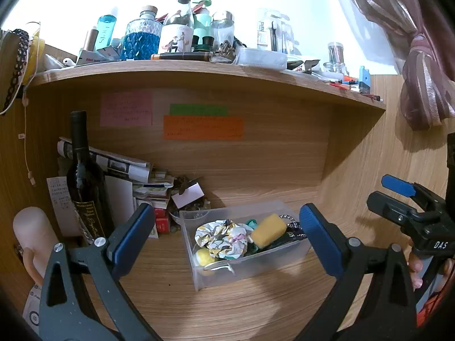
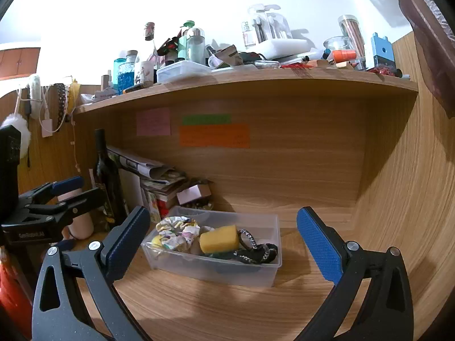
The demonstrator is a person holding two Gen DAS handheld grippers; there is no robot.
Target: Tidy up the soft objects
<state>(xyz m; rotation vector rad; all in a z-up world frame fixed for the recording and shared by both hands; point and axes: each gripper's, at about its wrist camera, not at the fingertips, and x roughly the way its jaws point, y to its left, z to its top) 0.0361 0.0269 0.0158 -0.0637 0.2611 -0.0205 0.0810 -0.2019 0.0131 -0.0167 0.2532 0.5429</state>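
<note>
A clear plastic bin (image 1: 256, 267) (image 2: 210, 267) sits on the wooden desk. It holds a yellow sponge (image 1: 268, 230) (image 2: 219, 238), a floral scrunchie (image 1: 221, 238) (image 2: 179, 231), a yellow ball (image 1: 205, 257) and a dark braided cord (image 2: 256, 253). My left gripper (image 1: 227, 241) is open and empty, just short of the bin. My right gripper (image 2: 223, 241) is open and empty, in front of the bin. Each gripper shows at the edge of the other's view, the right one (image 1: 409, 201) and the left one (image 2: 54, 199).
A dark wine bottle (image 1: 85, 182) (image 2: 106, 182) stands left of the bin beside stacked papers and newspapers (image 1: 113, 162). A cluttered shelf (image 1: 199, 68) with bottles and jars runs overhead. Sticky notes (image 1: 203, 128) are on the back panel. A wooden side wall (image 2: 412, 184) closes the right.
</note>
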